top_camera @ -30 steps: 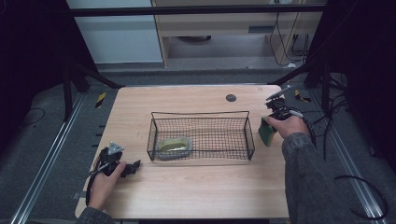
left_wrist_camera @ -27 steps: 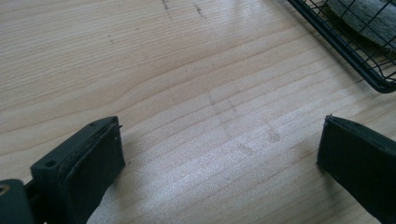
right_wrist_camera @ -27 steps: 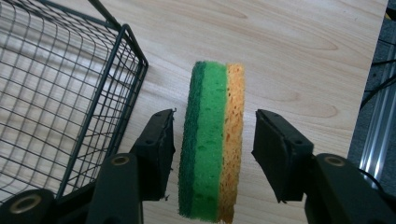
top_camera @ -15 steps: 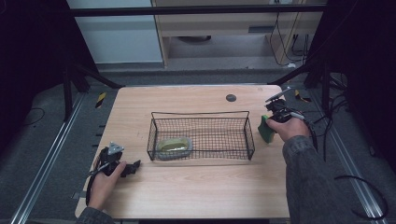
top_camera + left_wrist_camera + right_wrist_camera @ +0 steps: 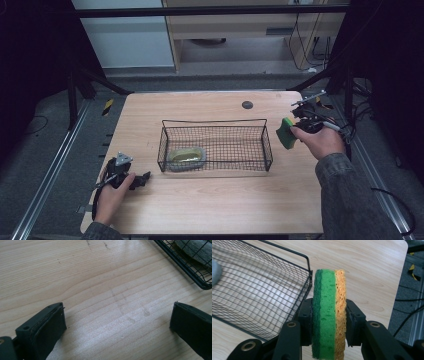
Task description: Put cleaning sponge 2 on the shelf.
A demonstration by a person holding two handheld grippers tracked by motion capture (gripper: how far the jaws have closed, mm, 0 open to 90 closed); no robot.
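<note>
The right gripper (image 5: 292, 131) is clamped on a green-and-yellow sponge (image 5: 329, 315), one pad against the dark green scouring face and the other against the yellow face, so the sponge stands on edge between the jaws. A second ago the jaws were closing on it low at the table's right edge; since then the hand has lifted and carried the sponge up, and it now hangs just beside the right end of the wire basket (image 5: 215, 145), which lies to that gripper's left. Inside the basket, at the end far from the right gripper, another sponge (image 5: 186, 156) lies flat, unmoved. The left gripper (image 5: 142, 178) rests on the wooden table (image 5: 100, 290) where it was before, its jaws wide apart over bare wood, the basket's near corner ahead of it and to its right.
</note>
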